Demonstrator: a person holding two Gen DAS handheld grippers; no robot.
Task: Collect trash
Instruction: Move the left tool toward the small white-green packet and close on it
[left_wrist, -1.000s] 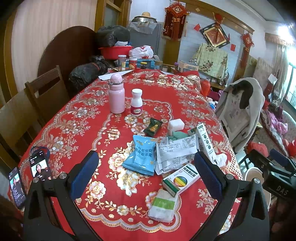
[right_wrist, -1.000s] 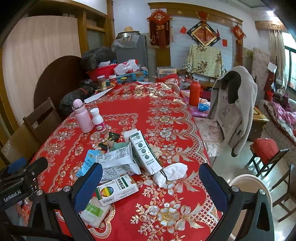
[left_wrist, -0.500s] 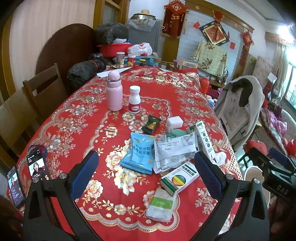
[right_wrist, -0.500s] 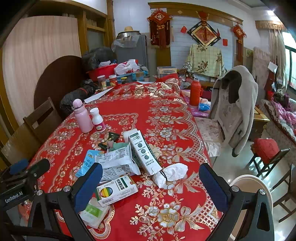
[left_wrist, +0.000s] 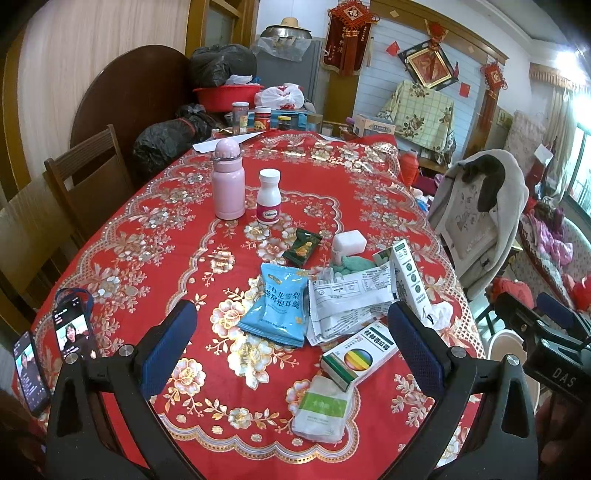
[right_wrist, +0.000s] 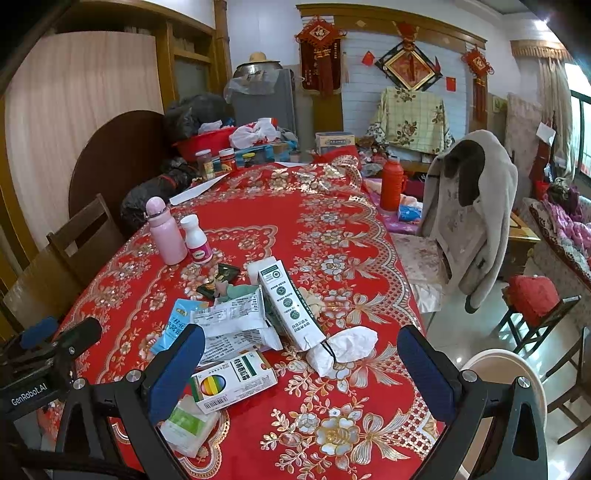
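Note:
Trash lies in a heap on the red flowered tablecloth (left_wrist: 147, 251): a blue snack bag (left_wrist: 280, 306), a white printed wrapper (left_wrist: 351, 299), a tall white carton (left_wrist: 410, 280), a small box with a rainbow circle (left_wrist: 358, 354), a green-and-white packet (left_wrist: 325, 406), a dark green sachet (left_wrist: 303, 247) and a crumpled tissue (right_wrist: 347, 349). My left gripper (left_wrist: 291, 347) is open and empty, above the near side of the heap. My right gripper (right_wrist: 301, 373) is open and empty, over the rainbow box (right_wrist: 232, 380) and tissue.
A pink flask (left_wrist: 227, 181) and a white pill bottle (left_wrist: 269, 201) stand behind the heap. Two phones (left_wrist: 70, 332) lie at the table's left edge. Wooden chairs (left_wrist: 88, 173) stand left, a coat-draped chair (right_wrist: 469, 221) right. A white bin (right_wrist: 506, 387) stands on the floor at lower right.
Both grippers have drifted slightly; the left view has pulled back a little from the table. Nothing was grasped and both stay open.

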